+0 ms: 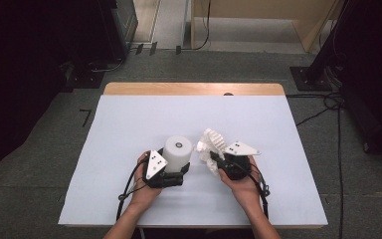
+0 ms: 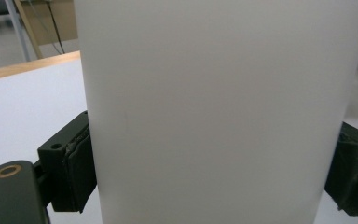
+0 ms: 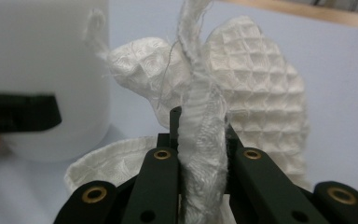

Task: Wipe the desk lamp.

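A white cylinder (image 1: 178, 153) stands upright on the white table cover (image 1: 129, 129), near its front middle. My left gripper (image 1: 175, 172) is shut on the cylinder (image 2: 214, 112), one black pad (image 2: 77, 170) pressed to each side of it. Just to the right lies a crumpled white waffle-weave cloth (image 1: 213, 144). My right gripper (image 1: 219, 160) is shut on a bunched fold of that cloth (image 3: 242, 79), which rises between the jaws in the right gripper view. The cylinder (image 3: 42, 70) shows blurred to the left of the cloth there, with the left gripper's jaw across it.
The table's wooden back edge (image 1: 194, 88) runs behind the cover. Dark equipment and cables (image 1: 328, 104) stand on the floor to the right, and a black stand (image 1: 112, 30) at the back left. Bare cover stretches behind and to both sides of the hands.
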A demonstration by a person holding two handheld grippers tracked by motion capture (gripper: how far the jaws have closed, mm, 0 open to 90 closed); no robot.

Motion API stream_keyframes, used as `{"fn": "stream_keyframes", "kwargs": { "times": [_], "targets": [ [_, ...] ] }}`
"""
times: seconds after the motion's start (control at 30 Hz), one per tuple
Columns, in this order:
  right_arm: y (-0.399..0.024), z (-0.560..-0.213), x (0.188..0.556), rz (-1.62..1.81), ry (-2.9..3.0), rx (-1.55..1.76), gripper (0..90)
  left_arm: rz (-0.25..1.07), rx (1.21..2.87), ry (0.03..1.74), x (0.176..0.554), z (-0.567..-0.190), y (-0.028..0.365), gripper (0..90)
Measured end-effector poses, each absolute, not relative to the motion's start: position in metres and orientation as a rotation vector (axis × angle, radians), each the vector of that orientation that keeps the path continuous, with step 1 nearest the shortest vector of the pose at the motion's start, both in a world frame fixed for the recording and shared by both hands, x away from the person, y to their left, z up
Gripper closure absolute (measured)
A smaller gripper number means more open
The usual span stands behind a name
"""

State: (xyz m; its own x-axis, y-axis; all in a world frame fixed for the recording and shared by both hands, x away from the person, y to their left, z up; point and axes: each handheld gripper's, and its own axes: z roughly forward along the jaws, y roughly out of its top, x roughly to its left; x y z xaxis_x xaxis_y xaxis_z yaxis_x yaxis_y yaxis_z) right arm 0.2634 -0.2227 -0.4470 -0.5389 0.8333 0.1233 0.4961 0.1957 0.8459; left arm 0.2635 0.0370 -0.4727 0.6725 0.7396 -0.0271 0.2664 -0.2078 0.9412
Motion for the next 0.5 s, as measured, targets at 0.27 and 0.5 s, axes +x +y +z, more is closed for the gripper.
{"fn": "stream_keyframes", "kwargs": {
  "times": [0.27,0.5],
  "targets": [
    [-0.205,-0.451,0.26,1.427,2.137,1.2,83.6,0.372,1.692,0.782,0.266,-0.464,0.049,8.2],
    [-0.212,-0.443,0.256,1.341,2.075,1.162,83.3,0.426,1.769,0.768,0.266,-0.474,0.042,8.2]
  ]
}}
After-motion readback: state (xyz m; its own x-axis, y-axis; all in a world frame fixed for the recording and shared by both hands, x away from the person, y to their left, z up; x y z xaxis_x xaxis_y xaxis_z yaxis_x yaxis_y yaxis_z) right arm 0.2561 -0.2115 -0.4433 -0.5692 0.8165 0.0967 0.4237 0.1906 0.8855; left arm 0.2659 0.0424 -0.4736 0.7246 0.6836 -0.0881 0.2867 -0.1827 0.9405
